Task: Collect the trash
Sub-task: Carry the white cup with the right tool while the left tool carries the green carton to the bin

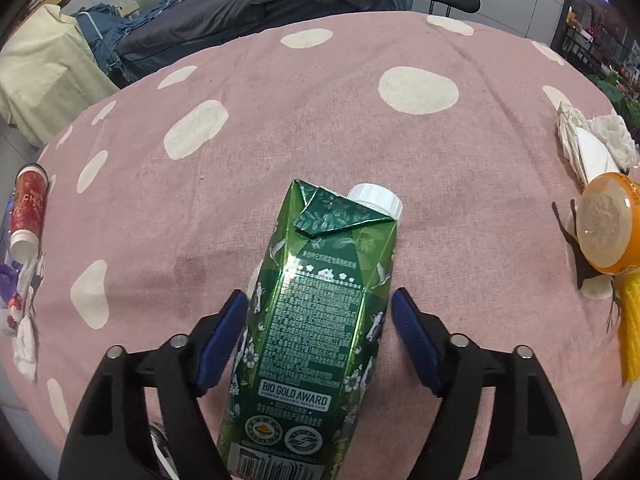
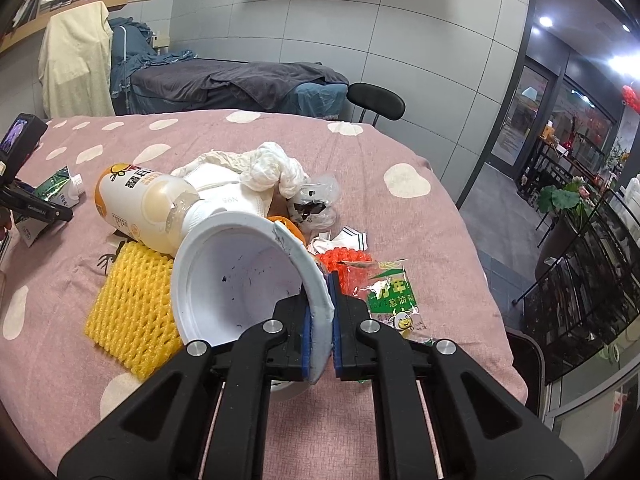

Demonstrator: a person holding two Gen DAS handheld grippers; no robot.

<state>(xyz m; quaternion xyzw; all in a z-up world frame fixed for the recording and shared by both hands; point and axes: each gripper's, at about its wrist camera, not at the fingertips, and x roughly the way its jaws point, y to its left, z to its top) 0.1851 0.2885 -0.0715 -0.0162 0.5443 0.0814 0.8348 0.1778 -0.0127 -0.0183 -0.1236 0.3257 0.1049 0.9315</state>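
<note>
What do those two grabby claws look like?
Both look alike. The left claw and the right claw have chunky black plastic arms with round silver bolts, and flat blue pads on the fingertips. No cables or sleeves show.

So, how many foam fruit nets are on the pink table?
2. The yellow foam fruit net lies left of the white paper bowl; the red foam fruit net lies right of it, partly covered. More may be hidden under the pile.
</note>
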